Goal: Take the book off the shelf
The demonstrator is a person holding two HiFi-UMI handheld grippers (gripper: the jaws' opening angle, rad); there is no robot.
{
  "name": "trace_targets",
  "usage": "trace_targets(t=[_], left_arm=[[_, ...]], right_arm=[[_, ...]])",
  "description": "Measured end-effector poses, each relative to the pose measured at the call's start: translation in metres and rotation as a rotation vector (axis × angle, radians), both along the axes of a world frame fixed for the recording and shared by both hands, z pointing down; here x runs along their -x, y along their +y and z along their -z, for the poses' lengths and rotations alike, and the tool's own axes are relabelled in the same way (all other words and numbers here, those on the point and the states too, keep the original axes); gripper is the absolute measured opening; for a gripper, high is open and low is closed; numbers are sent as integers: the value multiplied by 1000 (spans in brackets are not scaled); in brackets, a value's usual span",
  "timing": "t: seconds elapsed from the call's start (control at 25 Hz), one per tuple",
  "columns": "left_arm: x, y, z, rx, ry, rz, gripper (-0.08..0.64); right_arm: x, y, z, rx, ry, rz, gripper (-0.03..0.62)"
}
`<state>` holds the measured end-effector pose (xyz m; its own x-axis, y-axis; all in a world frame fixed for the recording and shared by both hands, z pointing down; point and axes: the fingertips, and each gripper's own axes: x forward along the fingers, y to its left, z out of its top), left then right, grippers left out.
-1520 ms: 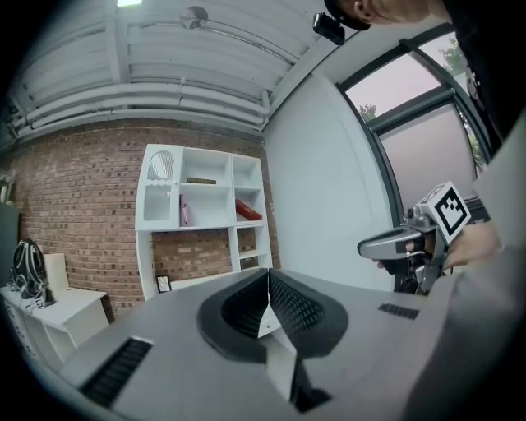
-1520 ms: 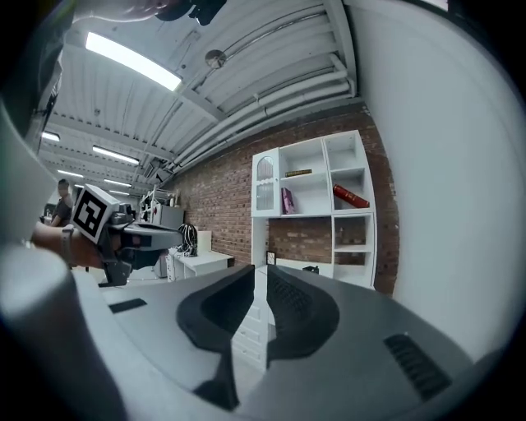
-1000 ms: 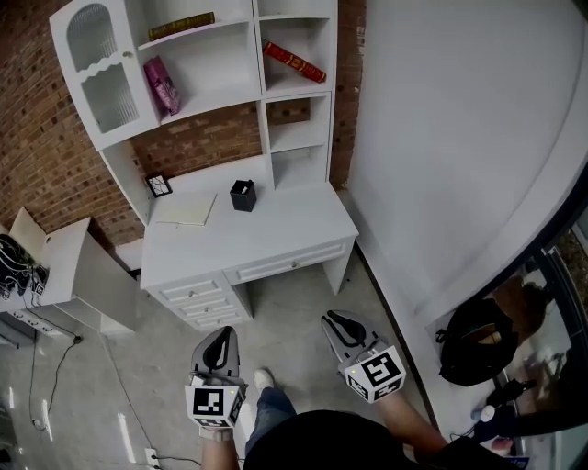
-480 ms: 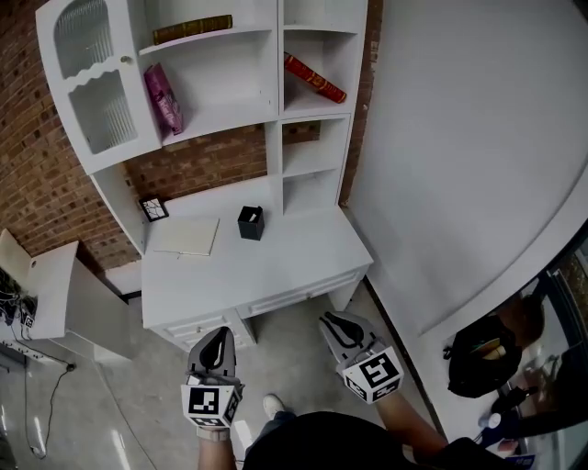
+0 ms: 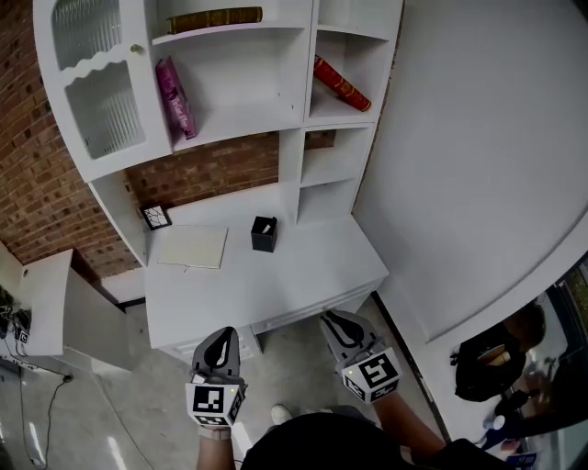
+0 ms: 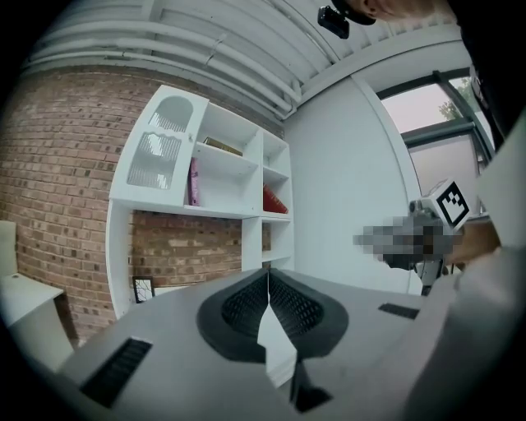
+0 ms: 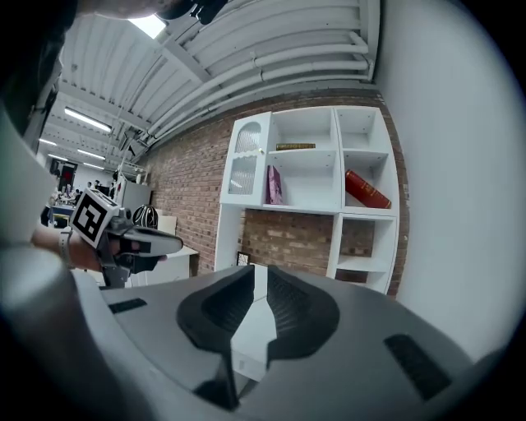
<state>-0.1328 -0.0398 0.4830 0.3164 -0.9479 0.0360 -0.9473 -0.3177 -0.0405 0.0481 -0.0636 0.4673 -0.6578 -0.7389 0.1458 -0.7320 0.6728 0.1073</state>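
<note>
Three books sit in the white shelf unit (image 5: 292, 138) above the desk. A red book (image 5: 342, 84) leans in the upper right compartment, also seen as the red book (image 7: 366, 191). A pink book (image 5: 175, 97) stands in the wide middle compartment, and a brown book (image 5: 214, 18) lies flat on the shelf above it. My left gripper (image 5: 221, 334) is shut and empty, held low in front of the desk. Beside it, my right gripper (image 5: 331, 318) is also empty, with a narrow gap between its jaws. Both are far from the shelves.
The white desk (image 5: 303, 271) carries a black pen cup (image 5: 264, 234), a pale notebook (image 5: 192, 247) and a small picture frame (image 5: 155, 218). A glass-fronted cabinet door (image 5: 96, 87) closes the shelf unit's left side. A white wall (image 5: 478, 156) runs along the right; a low white cabinet (image 5: 55, 303) stands at left.
The desk and shelves have come closer and shifted right in the head view as the person stepped forward. Both grippers keep their low positions, with jaws unchanged.
</note>
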Motion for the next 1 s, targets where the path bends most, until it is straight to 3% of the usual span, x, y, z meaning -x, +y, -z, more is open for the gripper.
trace_targets(t=[0.36,0.76,1.0], left_arm=[[31,-25,-6,14,12,10,9],[35,-62,0,32,65,19,9],[44,-102,4,9,33,61,9]], right_arm=[[35,-24,-2,18,-3,-9,55],[50,-66,9,23,-6,-43,55],[61,-112,16,21,-28,-24,55]])
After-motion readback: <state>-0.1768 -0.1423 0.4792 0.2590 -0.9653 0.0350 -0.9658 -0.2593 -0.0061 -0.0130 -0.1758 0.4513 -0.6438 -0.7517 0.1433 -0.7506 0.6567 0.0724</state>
